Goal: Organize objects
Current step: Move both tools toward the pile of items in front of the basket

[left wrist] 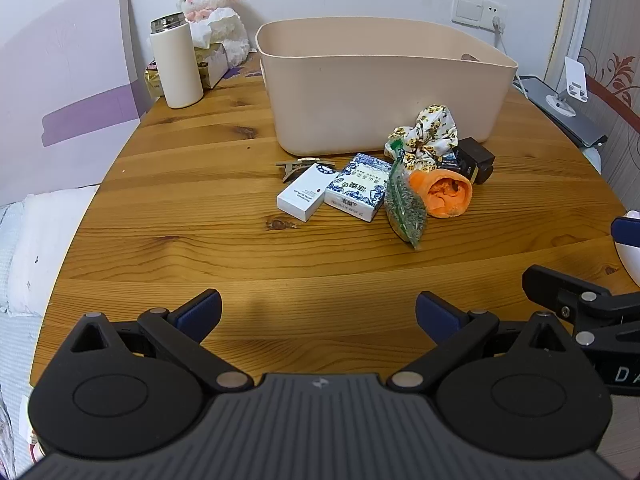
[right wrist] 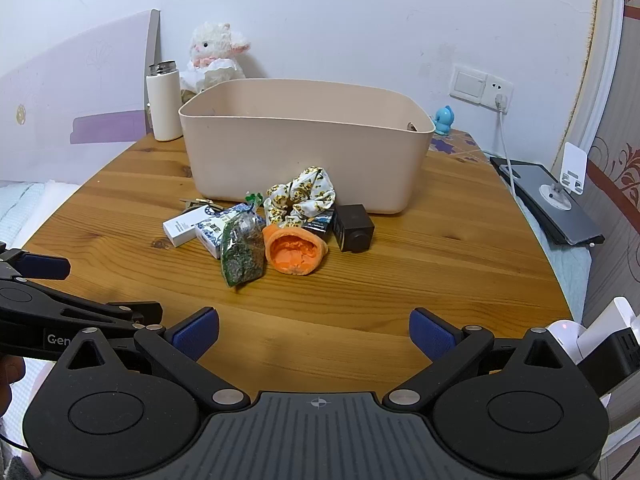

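Left hand-held gripper (left wrist: 318, 314): jaws spread wide, nothing between the blue pads, low over the near edge of the pine-plank worktop (left wrist: 180, 240). Right hand-held gripper (right wrist: 314, 332): same state, wide and empty, just beside the left one.

Ahead of both, mid-worktop, 1 cluster of loose items, touching or overlapping:
- 1 white rectangular card box (left wrist: 305, 193), leftmost
- 1 blue-and-white patterned paper packet (left wrist: 357, 187), against the white box
- 1 clear plastic bag of green dried leaves (left wrist: 405, 206), nearest the jaws
- 1 orange plush cup-shaped piece (left wrist: 446, 193), right of the bag
- 1 yellow-flowered white fabric scrunchie (left wrist: 426, 140), behind the orange piece
- 1 small black cube-shaped box (left wrist: 476, 159), rightmost
- 1 brown metal hair clip (left wrist: 298, 166), behind the white box

Beyond the cluster: 1 beige plastic open bin (left wrist: 384, 92), contents mostly hidden.

Far left, past the bin: 1 cream steel-topped flask (left wrist: 177, 65), 1 white plush lamb (left wrist: 214, 12), 1 tissue box (left wrist: 214, 62). Far right: 1 grey laptop (right wrist: 548, 204), 1 white wall socket (right wrist: 482, 86). White wall behind.
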### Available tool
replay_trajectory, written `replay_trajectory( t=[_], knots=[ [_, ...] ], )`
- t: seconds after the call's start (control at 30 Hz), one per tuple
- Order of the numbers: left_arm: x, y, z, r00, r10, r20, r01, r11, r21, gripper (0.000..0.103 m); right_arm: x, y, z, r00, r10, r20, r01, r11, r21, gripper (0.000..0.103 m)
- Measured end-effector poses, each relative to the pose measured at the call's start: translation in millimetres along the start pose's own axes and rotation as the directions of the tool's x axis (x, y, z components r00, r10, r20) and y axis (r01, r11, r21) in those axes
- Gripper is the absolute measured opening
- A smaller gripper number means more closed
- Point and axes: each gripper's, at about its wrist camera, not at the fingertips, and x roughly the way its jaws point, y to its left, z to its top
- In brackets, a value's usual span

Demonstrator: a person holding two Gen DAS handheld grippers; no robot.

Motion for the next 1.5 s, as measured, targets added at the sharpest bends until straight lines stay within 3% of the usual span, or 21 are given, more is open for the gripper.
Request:
replay_trajectory(
  t=[0.67,0.97,1.27,1.5],
  knots=[
    [14,5,11,1.000,-0.005,-0.014,0.005,1.000,0.007,0.103,12,1,11,1.000,0.012,-0.006,-0.013,1.000,-0.019,0.101],
    [22,12,20,1.000,0.017,-0.011,-0.017,1.000,0.020,0.103,22,-2,21,0.998,0.056,0.002,-0.056,0.998,0.005,0.100],
    [42,31,35,0.999,0.045,-0.019,-0.045,0.999,-0.008,0.103,45,-10,34,1.000,0.016,-0.007,-0.016,1.000,0.020,0.100],
    [60,43,47,0.999,0.027,-0.020,-0.028,0.999,-0.033,0.103,69,-22,44,0.999,-0.032,-0.017,0.032,0.999,0.031,0.097]
  ],
)
